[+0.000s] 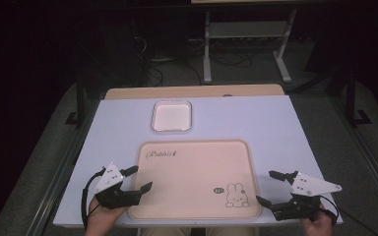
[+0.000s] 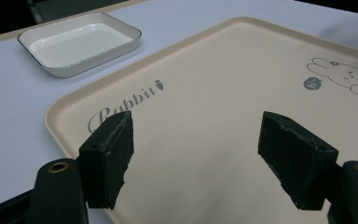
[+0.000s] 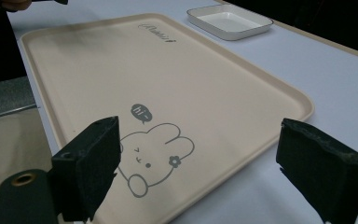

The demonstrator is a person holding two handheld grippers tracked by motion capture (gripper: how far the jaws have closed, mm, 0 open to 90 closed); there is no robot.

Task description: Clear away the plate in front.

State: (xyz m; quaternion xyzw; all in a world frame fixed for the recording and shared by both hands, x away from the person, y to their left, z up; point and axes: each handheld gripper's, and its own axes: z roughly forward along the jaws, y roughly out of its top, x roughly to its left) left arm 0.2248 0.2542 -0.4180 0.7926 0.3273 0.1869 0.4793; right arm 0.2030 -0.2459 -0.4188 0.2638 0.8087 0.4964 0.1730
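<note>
High view: a beige tray [image 1: 197,167] printed with a rabbit drawing [image 1: 236,195] is seen lying flat on the near half of the desk [image 1: 275,123], its near edge close to the desk's near edge. It is judged to be stiff, light and smooth, with a low raised rim all round; the flat middle offers nothing to pinch, so hold is best taken on the rim, one side for each gripper, and level lifting would be needed since a glossy surface may slip between the pads.

At the tray's left near corner the left gripper [image 1: 139,178] is held, its jaws spread wide with one tip over the tray's edge and nothing between them; in the left gripper view the jaws are seen apart above the tray [image 2: 205,116] without touching it. Just off the tray's right near corner the right gripper [image 1: 269,187] is held, jaws likewise wide apart and empty; in the right gripper view the tray's right rim [image 3: 279,88] runs between them.

Beyond the tray's far edge, apart from it, a small white dish [image 1: 172,116] with a dark rim sits empty on the desk.
</note>
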